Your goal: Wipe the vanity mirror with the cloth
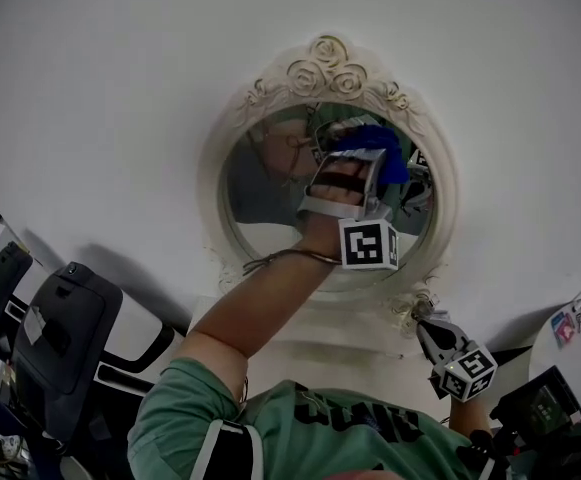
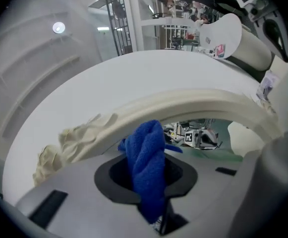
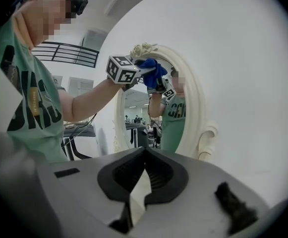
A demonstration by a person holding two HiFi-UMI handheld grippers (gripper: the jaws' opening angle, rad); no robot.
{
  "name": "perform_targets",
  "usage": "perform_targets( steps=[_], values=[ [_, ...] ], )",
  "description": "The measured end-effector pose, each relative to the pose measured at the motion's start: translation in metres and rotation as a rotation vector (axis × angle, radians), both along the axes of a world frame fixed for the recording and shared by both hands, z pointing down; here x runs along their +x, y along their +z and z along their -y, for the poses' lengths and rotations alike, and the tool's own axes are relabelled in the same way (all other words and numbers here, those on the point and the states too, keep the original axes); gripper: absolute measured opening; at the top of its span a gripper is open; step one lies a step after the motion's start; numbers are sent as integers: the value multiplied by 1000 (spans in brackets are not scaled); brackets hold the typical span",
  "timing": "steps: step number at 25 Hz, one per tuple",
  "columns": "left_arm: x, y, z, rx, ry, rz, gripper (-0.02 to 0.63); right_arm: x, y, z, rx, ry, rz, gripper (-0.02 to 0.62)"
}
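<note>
An oval vanity mirror with an ornate cream frame [image 1: 325, 68] hangs on the white wall; in the left gripper view its frame [image 2: 183, 103] arcs just past the jaws. My left gripper [image 1: 355, 173] is raised against the upper right of the glass [image 1: 260, 188], shut on a bunched blue cloth [image 1: 375, 148]. The cloth [image 2: 146, 162] sticks out between that gripper's jaws [image 2: 148, 175]. My right gripper [image 1: 422, 318] hangs below the mirror's lower right edge, jaws together and holding nothing. From the right gripper [image 3: 144, 155], the cloth [image 3: 151, 71] shows pressed near the frame's top [image 3: 196, 108].
A black padded chair or machine [image 1: 65, 328] stands low at the left. A white rounded object with stickers [image 1: 575, 328] sits at the right edge. The person's green shirt [image 1: 350, 428] fills the bottom of the head view.
</note>
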State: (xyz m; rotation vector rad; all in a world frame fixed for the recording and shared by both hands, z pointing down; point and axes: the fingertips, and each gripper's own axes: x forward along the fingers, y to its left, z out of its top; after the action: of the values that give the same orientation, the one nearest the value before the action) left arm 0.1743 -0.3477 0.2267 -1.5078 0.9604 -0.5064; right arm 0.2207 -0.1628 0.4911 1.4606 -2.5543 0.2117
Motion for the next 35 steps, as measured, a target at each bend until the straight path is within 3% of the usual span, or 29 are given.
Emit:
perform_targets(
  steps=[4, 8, 12, 17, 23, 26, 29, 35],
  values=[
    [47, 8, -9, -5, 12, 26, 91, 16, 2, -9, -1, 38, 30, 12],
    [46, 7, -9, 14, 18, 21, 91, 21, -1, -10, -4, 50, 39, 12],
    [35, 12, -17, -35, 67, 32, 92, 7, 2, -5, 24, 3, 40, 12],
    [-53, 13, -18, -39, 18, -43, 92, -11, -8, -1, 26, -30, 16, 12],
    [-208, 47, 20, -81, -234, -59, 92, -30, -11, 5, 6, -63, -14, 12],
    [-261, 56, 36, -104, -341, -71, 92, -42, -19, 10, 2, -76, -30, 12],
    [-281, 64, 45, -104, -385, -50, 94, -49, -18, 11, 0, -97, -43, 12],
    [-272, 82, 66, -129, -404, 4, 92, -51, -16, 11, 2, -101, -55, 12]
  ],
)
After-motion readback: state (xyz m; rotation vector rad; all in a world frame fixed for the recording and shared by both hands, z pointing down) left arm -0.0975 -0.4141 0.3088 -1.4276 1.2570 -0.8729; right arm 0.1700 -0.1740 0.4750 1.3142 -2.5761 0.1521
